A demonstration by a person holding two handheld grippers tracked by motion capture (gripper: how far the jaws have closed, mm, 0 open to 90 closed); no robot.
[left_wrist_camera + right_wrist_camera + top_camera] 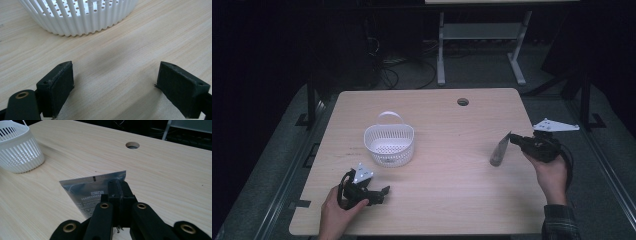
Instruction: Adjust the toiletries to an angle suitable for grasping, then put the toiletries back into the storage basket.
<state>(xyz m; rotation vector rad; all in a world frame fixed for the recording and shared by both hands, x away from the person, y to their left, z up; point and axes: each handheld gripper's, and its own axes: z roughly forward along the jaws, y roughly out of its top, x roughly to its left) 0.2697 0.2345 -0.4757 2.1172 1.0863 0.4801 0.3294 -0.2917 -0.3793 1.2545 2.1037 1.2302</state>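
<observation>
A: The right gripper [513, 139] is seen clamped tight on the crimped end of a silver tube [499, 152], which is held off to the right side of the table [447, 200], its far end tilted down toward the wood.

B: And in the right gripper view the tube [87, 192] is pinched between the closed jaws, printed face up. Bare tabletop is seen between it and the white basket [18, 151], well apart to the left.

A: The left gripper [384, 191] is rested low at the near left, jaws spread wide, nothing between them.

B: Confirmed from the left gripper view: open pads over bare wood, the basket's slatted wall [80, 20] just ahead.

A: A round cable hole [463, 102] is noted near the far edge. Beyond the table, a white frame [482, 35] and cables [402, 70] are made out on the dark floor.
</observation>
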